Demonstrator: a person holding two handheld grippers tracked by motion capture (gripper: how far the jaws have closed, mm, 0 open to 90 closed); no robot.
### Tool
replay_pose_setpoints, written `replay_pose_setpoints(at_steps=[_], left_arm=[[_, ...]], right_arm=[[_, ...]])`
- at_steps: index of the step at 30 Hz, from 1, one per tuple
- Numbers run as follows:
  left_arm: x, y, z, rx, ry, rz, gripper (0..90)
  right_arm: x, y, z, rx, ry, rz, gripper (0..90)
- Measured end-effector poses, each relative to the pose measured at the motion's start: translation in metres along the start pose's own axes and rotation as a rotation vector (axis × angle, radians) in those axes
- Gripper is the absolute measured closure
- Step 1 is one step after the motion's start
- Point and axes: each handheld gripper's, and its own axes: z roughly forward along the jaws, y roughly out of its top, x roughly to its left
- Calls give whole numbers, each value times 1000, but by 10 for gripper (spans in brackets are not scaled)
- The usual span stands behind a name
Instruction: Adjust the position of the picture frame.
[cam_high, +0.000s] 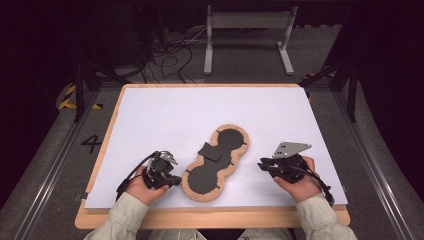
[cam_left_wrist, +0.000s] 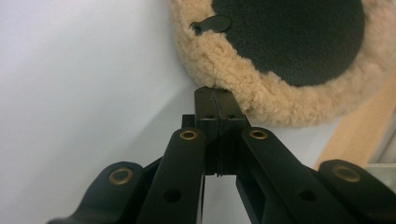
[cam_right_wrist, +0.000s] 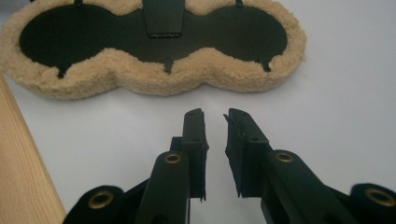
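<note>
**Two tools rest beside a fleece-edged pad**

Sleeves of pale cloth come in at the bottom edge of the high view, and each hand holds one tool. Under them lies the surface (cam_high: 150, 217), a wooden board with a big white sheet (cam_high: 165, 115) covering most of it.

On the sheet, near the front edge and between both hands, lies the pad (cam_high: 216, 162). It has the shape of a peanut, with a tan fleece border around a dark middle, and it lies flat and diagonal. A small dark flap (cam_high: 210, 152) lies across its narrow waist.

At the left side of the pad is the left tool (cam_high: 171, 180). Its jaws are pressed together with nothing between them, and in the left gripper view their tips are just at the fleece border of the pad's near end; if they really touch it, I cannot tell.

At the right side is the right tool (cam_high: 263, 164), with a grey plate on top. Its jaws stand a little apart and hold nothing. They point toward the long side of the pad, with bare white sheet between.
</note>
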Motion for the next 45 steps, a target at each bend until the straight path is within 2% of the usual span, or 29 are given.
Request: replay_pose_setpoints(at_steps=[2, 8, 12, 13, 15, 19, 20, 21, 22, 24, 25, 26, 27, 28, 29, 30, 32, 33, 36, 39, 42, 43, 45], left_arm=[[-7, 3, 4, 3, -20, 22, 900], [-26, 13, 14, 15, -41, 78, 900], [-37, 18, 23, 0, -57, 112, 900], [-43, 19, 27, 1, -44, 128, 900], [-47, 21, 29, -7, -42, 143, 900], [-46, 21, 28, -29, -26, 166, 900], [-46, 20, 26, -38, -26, 155, 900], [-45, 17, 23, -42, -38, 123, 896], [-43, 16, 19, -60, -35, 109, 889], [-37, 13, 10, -108, -11, 91, 877], [-34, 12, 6, -131, 2, 102, 874], [-31, 9, 1, -171, 16, 93, 865], [-30, 7, -3, -179, 11, 74, 860], [-27, 4, -7, -214, 29, 79, 859], [-27, 4, -7, -214, 29, 79, 860], [-23, 0, -12, -261, 44, 58, 860], [-19, -3, -15, -301, 63, 35, 861], [-17, -5, -16, -316, 71, 28, 857], [-14, -9, -21, -353, 95, 11, 847], [-10, -12, -25, -380, 111, -9, 830], [-7, -16, -26, -394, 119, -32, 828], [-6, -17, -27, -393, 120, -33, 833], [-6, -18, -27, -395, 125, -37, 839]], right_arm=[[0, 0, 0, 1, 1, 0, 768], [-2, -2, -2, -6, 12, 17, 765], [-3, -3, -3, -6, 12, 30, 770], [-3, -4, -4, -4, 14, 34, 776], [-3, -5, -3, -2, 13, 37, 779], [-7, -2, 0, -1, 18, 60, 809], [-10, 1, 1, -5, 27, 76, 828], [-14, 5, 4, -3, 34, 98, 852], [-18, 10, 8, 6, 26, 111, 875], [-25, 20, 16, 31, 1, 133, 900], [-30, 27, 21, 56, -12, 148, 900], [-33, 30, 24, 66, -17, 150, 900], [-38, 36, 28, 83, -27, 154, 900], [-40, 39, 30, 91, -37, 154, 900], [-40, 39, 30, 91, -37, 154, 900], [-43, 42, 34, 97, -43, 169, 900], [-52, 49, 43, 138, -70, 174, 900], [-55, 51, 47, 145, -68, 184, 900], [-63, 56, 59, 173, -71, 217, 900], [-70, 62, 71, 209, -95, 224, 900], [-77, 64, 85, 248, -105, 251, 900], [-80, 65, 91, 277, -121, 247, 900], [-82, 64, 100, 300, -123, 251, 900]])
